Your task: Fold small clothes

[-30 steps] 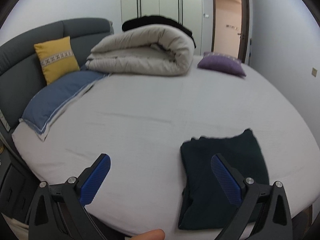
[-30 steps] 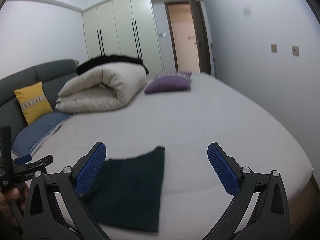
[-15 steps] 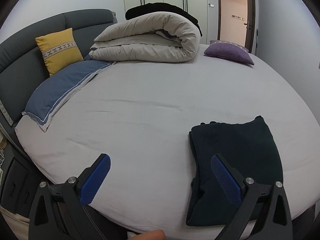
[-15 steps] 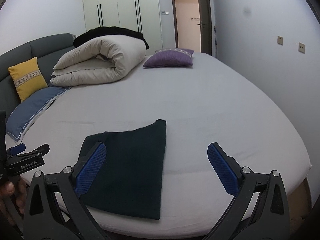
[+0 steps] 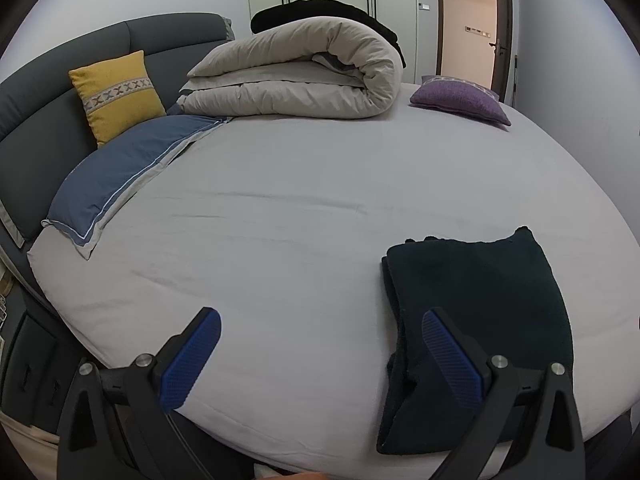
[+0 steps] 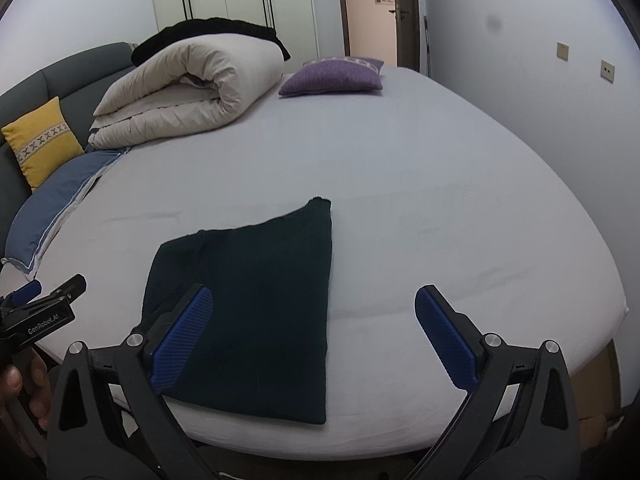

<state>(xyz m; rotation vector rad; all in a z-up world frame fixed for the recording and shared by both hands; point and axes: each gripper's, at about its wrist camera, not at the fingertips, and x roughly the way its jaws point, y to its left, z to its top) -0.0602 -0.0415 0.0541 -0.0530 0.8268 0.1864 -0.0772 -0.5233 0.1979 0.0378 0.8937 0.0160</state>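
wide bed (image 5: 304,216) with grey sheet, rolled beige duvet (image 5: 296,76) far back. dark green knit garment (image 6: 256,304) folded flat near the front edge, right of centre. left gripper (image 5: 320,356) and right gripper (image 6: 314,334) both spread wide, holding nothing, above the cloth. risk: pinching only the top layer, dragging the fold open or off the edge.

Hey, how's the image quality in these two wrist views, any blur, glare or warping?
Left wrist: sharp, no glare, soft even light; fisheye bows the bed into a dome. Right wrist: equally sharp, same bulge, dark corners; the dark folded garment shows little texture.
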